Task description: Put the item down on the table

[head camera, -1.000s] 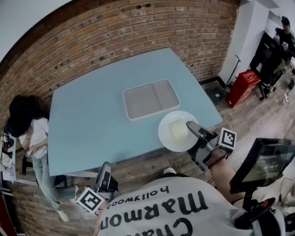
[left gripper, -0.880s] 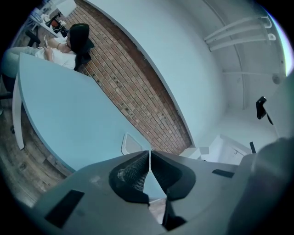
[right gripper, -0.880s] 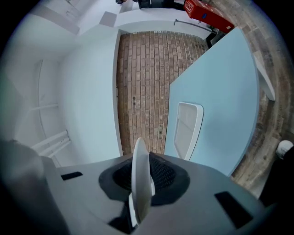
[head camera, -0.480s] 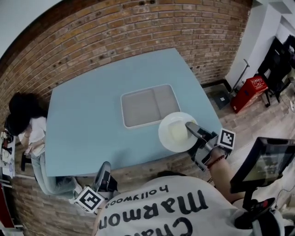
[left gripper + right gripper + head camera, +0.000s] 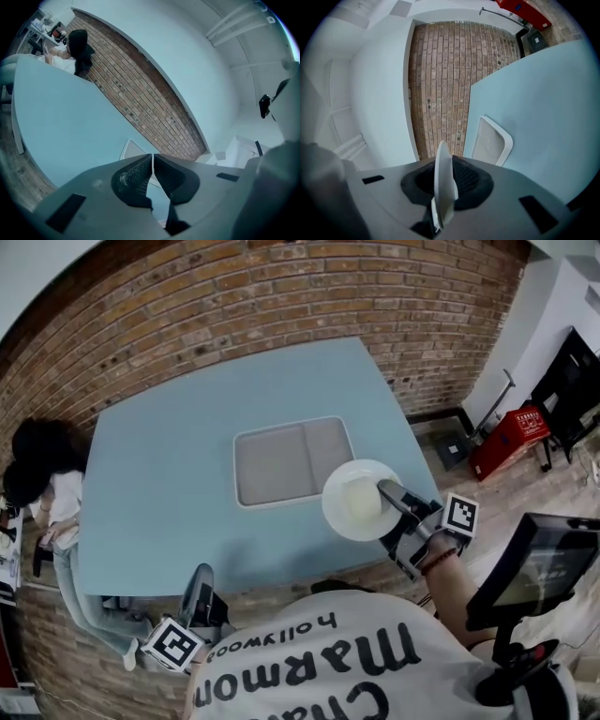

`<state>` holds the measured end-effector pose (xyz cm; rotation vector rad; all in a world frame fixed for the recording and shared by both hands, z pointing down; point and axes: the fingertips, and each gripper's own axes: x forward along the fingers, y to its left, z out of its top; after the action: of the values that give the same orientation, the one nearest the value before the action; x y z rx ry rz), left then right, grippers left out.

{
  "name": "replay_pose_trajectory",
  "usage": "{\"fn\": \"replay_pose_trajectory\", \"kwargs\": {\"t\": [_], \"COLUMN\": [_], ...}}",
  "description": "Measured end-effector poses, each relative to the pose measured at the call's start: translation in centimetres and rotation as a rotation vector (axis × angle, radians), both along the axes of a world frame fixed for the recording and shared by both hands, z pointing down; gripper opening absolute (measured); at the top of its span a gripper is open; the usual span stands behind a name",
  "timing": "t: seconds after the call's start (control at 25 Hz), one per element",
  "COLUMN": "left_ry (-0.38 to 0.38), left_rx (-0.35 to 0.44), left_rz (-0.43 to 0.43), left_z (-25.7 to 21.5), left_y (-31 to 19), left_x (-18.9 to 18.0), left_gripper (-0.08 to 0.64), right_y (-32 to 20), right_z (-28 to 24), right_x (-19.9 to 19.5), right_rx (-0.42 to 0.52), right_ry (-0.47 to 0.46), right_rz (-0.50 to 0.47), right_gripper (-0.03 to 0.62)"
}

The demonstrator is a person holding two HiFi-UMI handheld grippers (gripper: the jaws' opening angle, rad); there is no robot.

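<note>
A round white plate (image 5: 359, 500) hangs over the near right part of the light blue table (image 5: 169, 484), beside a grey tray (image 5: 289, 462). My right gripper (image 5: 386, 491) is shut on the plate's near rim. In the right gripper view the plate (image 5: 443, 183) shows edge-on between the jaws, with the tray (image 5: 490, 140) beyond it. My left gripper (image 5: 200, 589) is held low below the table's near edge, away from both. In the left gripper view its jaws (image 5: 152, 161) are pressed together with nothing between them.
A brick wall (image 5: 281, 306) runs behind the table. A person (image 5: 47, 488) sits at the table's left end. A red box (image 5: 511, 439) stands on the wooden floor to the right, and a dark screen (image 5: 534, 568) sits near my right arm.
The plate in my right gripper has drifted slightly up and toward the tray. The view has shifted, and the left gripper has moved a little to the left.
</note>
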<state>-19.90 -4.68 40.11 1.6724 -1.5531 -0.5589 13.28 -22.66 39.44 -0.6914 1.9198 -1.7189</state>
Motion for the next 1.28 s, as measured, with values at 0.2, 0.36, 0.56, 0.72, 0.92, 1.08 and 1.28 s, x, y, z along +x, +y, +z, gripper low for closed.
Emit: {"fn": "replay_pose_trajectory", "kwargs": {"t": [0.2, 0.36, 0.56, 0.72, 0.92, 1.08, 1.28], "left_ry": [0.017, -0.015, 0.001, -0.037, -0.041, -0.056, -0.057], "left_rx": [0.003, -0.002, -0.037, -0.042, -0.055, -0.042, -0.05], "left_rz": [-0.023, -0.002, -0.015, 0.019, 0.009, 0.029, 0.027], "left_z": [-0.1, -0.3, 0.5, 0.5, 0.4, 0.2, 0.5], "left_y": [-3.2, -4.4, -4.8, -5.3, -5.8, -6.6, -7.1], "left_x": [1.6, 2.0, 2.3, 2.5, 2.2, 1.7, 0.5], "left_gripper": [0.018, 0.019, 0.02, 0.02, 0.019, 0.02, 0.019], "right_y": [-4.1, -5.5, -6.3, -7.3, -8.5, -9.9, -11.1], "right_z": [0.9, 1.3, 2.8, 3.1, 3.2, 3.8, 5.1], "right_x": [1.6, 1.4, 0.7, -0.4, -1.6, -1.7, -1.4], "right_rx": [-0.014, 0.001, -0.02, -0.034, -0.012, -0.024, -0.03], "right_ry": [0.024, 0.058, 0.054, 0.036, 0.054, 0.07, 0.121], "right_rz": [0.002, 0.002, -0.012, -0.021, -0.054, -0.041, -0.04], "right_gripper": [0.043, 0.043, 0.043, 0.043, 0.043, 0.043, 0.043]}}
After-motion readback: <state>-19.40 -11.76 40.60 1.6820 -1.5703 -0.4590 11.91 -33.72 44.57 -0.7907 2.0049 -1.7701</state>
